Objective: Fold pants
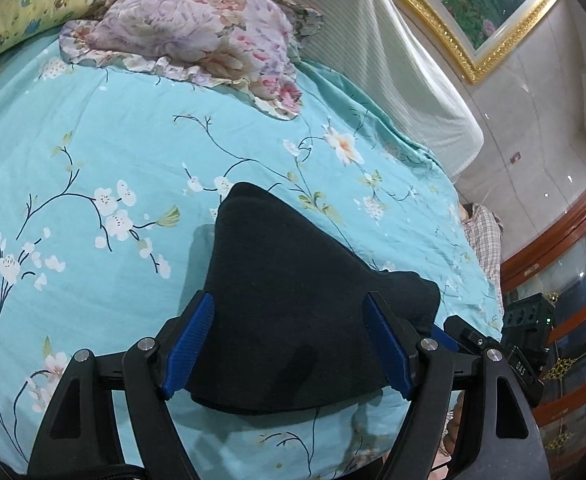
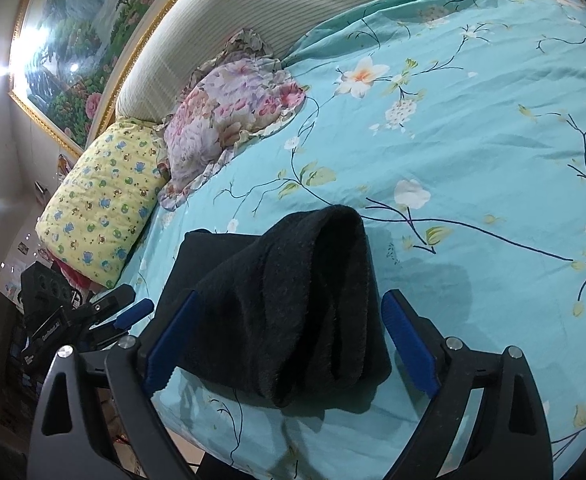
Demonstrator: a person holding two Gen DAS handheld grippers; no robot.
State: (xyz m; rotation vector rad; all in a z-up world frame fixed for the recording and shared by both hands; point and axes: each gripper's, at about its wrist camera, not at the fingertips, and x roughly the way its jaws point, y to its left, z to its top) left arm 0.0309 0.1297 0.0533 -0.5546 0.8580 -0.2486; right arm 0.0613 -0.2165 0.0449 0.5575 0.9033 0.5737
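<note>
The black pants [image 1: 289,292] lie folded into a small thick bundle on the turquoise floral bedspread [image 1: 113,160], near the bed's front edge. My left gripper [image 1: 289,344] is open, its blue pads on either side of the bundle and not pinching it. In the right wrist view the same bundle [image 2: 293,304] shows rolled layers at its near end. My right gripper [image 2: 289,348] is open too, with its blue pads apart on either side of the bundle. The other gripper [image 2: 93,320] shows at the left, beside the pants.
A pink floral pillow [image 1: 197,32] and a yellow patterned pillow [image 1: 33,4] lie at the head of the bed by a striped headboard [image 1: 373,40]. A framed painting [image 1: 473,0] hangs on the wall. A wooden cabinet [image 1: 573,300] stands beside the bed.
</note>
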